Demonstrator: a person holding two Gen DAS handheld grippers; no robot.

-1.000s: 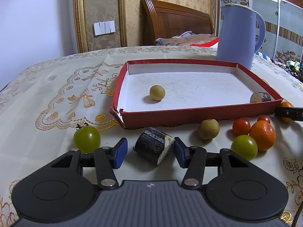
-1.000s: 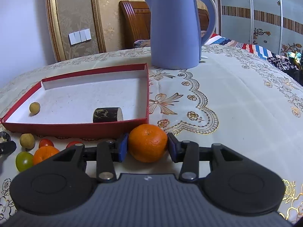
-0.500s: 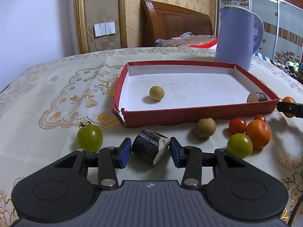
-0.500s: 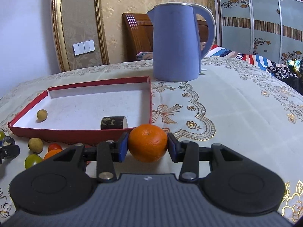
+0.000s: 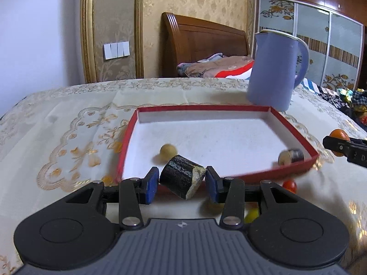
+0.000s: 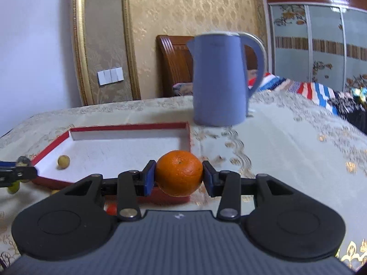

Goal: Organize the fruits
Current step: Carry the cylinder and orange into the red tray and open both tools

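The left hand-held gripper (image 5: 182, 184) was clamped on one dark cylindrical piece (image 5: 181, 180), above the near edge of the single red tray (image 5: 296, 123). The right hand-held gripper (image 6: 179, 176) was clamped on one orange (image 6: 179, 173) over the tray's near right corner. Inside the tray lay two things: a small yellowish round fruit (image 5: 168, 150) and a second dark piece (image 5: 291, 156). One blue kettle (image 5: 274, 68) stood behind, towards the tabletop's (image 5: 57, 119) far edge; its small lettering was unreadable. Fruits beneath the gripper were mostly hidden and blurred, perhaps a red tomato (image 5: 289, 186) among them
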